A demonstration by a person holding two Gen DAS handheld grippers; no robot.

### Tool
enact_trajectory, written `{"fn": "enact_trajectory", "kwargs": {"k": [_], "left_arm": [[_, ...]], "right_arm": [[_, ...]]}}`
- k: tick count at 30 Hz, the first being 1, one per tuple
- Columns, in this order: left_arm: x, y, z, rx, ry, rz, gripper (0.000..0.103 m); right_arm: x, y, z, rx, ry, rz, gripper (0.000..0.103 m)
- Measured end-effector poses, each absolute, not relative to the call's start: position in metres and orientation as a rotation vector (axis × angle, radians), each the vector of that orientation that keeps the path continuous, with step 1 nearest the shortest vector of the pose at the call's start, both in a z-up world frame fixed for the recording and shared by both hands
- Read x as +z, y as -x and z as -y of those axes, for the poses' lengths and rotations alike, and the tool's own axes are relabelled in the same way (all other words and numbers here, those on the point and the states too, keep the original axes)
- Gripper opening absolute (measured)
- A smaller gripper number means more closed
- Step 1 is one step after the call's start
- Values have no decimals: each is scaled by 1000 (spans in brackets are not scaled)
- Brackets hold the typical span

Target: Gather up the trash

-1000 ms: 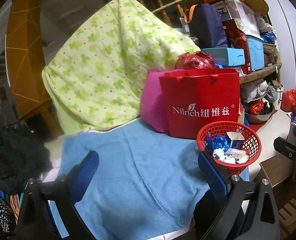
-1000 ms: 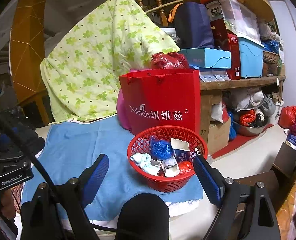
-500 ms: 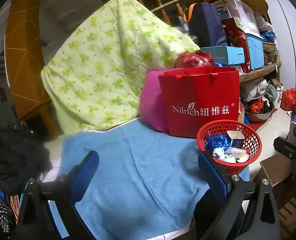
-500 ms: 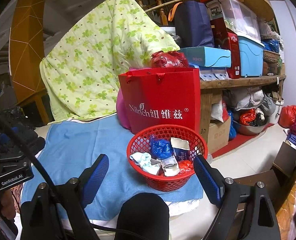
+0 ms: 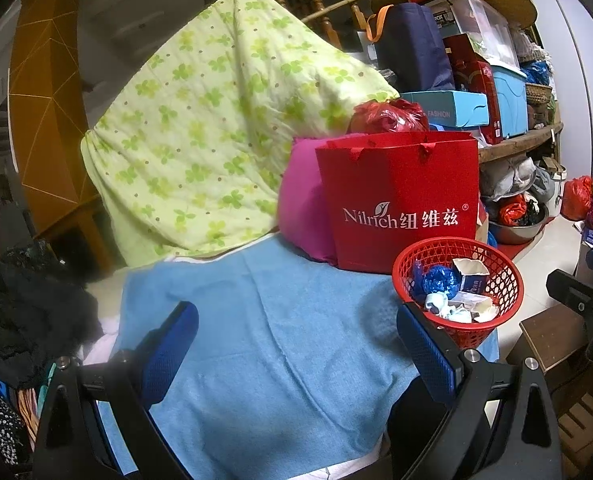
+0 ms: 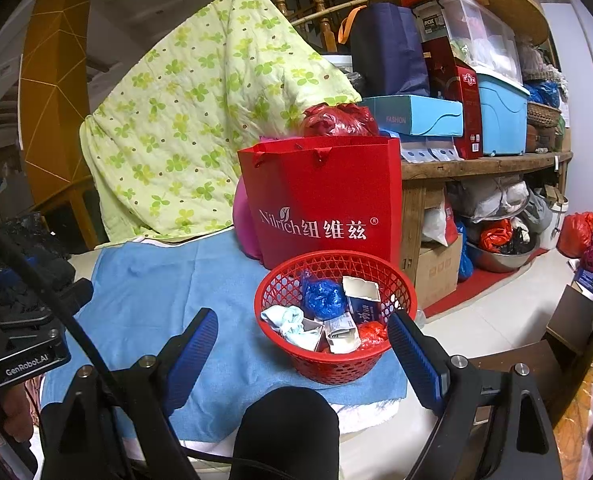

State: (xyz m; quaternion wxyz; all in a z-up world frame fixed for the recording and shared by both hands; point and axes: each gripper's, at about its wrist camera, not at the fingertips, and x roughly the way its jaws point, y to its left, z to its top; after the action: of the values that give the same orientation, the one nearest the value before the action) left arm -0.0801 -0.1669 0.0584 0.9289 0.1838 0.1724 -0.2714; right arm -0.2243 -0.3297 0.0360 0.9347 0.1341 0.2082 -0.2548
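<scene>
Here, both tongs, left (image 5: pixel 296 344) and right (image 6: pixel 302 344), are held open and empty; remaining scraps should be sought before the filled red basket (image 6: pixel 400 280) ahead.

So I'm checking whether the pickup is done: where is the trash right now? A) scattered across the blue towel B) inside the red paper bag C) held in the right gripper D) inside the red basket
D: the crumpled blue wrapper, the small carton and the other scraps all lie inside the red basket, while the blue towel shows none and both the left gripper and right gripper are open and hold nothing.
</scene>
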Motion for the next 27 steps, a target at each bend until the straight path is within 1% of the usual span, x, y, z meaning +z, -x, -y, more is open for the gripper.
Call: {"fn": "enact_trajectory", "kwargs": {"k": [27], "left_arm": [[48,75,170,-560,-372,-386,99]], "right_arm": [[44,213,317,-553,-203,-407,89]]}}
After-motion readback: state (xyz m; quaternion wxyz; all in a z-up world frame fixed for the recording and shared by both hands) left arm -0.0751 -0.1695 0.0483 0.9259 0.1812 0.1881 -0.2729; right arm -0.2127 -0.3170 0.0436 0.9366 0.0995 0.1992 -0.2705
